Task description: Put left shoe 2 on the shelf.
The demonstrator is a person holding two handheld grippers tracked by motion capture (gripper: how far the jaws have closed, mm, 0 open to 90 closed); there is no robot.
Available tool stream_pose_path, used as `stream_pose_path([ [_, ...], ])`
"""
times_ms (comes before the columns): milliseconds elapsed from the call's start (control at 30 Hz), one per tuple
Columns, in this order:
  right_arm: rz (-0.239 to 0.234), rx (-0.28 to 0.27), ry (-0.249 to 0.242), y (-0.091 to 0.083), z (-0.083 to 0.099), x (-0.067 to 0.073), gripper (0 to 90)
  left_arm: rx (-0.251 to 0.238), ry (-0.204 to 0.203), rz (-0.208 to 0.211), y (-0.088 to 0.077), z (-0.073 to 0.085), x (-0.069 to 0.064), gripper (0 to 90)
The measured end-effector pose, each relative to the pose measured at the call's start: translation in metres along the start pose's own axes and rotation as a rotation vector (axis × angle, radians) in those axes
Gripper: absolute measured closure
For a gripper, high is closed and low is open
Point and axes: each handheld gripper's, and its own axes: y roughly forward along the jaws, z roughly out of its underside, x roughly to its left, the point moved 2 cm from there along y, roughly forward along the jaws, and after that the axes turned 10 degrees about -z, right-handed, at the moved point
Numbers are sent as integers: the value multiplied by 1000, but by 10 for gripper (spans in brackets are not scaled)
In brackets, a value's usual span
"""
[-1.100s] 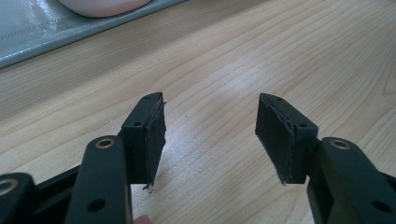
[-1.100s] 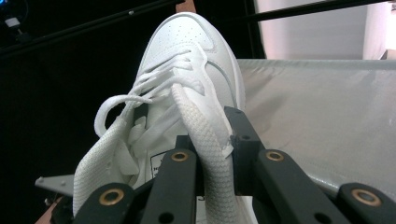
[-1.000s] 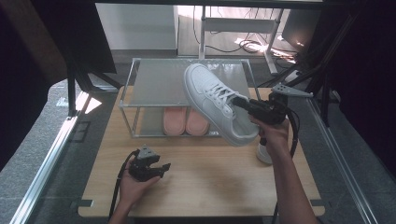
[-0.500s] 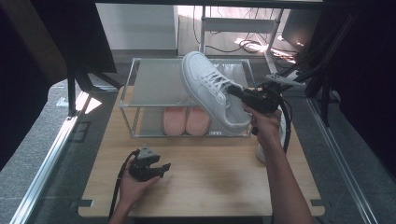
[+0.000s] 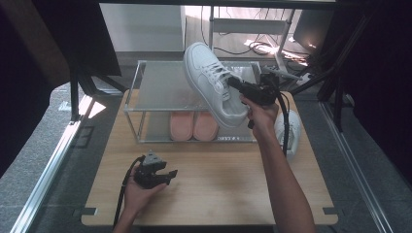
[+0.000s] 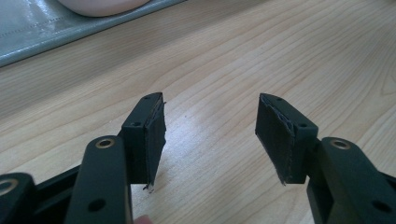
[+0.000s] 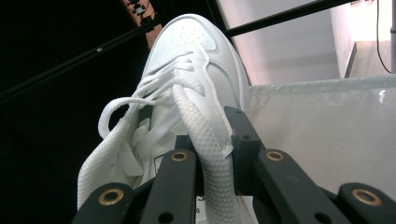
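A white lace-up sneaker [image 5: 210, 82] hangs tilted in the air over the top shelf of a metal-framed rack [image 5: 160, 90], toe pointing away and to the left. My right gripper [image 5: 239, 84] is shut on the sneaker's mesh collar; in the right gripper view the jaws pinch that collar [image 7: 211, 144], with the sneaker's laces and toe [image 7: 196, 51] rising beyond. My left gripper [image 5: 167, 173] lies in a hand on the wooden table [image 5: 228, 179], near its front left. It stands open [image 6: 210, 123] with bare wood between its pads.
A pair of pink slippers [image 5: 193, 125] sits on the rack's lower shelf. A second white sneaker [image 5: 292, 132] lies on the table right of the rack, partly behind the right forearm. Black stands and cables surround the table's far side.
The right hand has carried the sneaker leftward and farther back, over the rack's top shelf. The left gripper has stayed put on the table.
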Motion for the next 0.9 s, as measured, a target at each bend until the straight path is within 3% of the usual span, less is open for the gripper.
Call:
stream_pose_path([
  [567, 61, 2, 76, 52, -11, 1, 820, 10, 6, 6, 2, 0, -2, 436],
  [900, 132, 7, 121, 88, -17, -7, 816, 5, 4, 11, 2, 0, -1, 436],
])
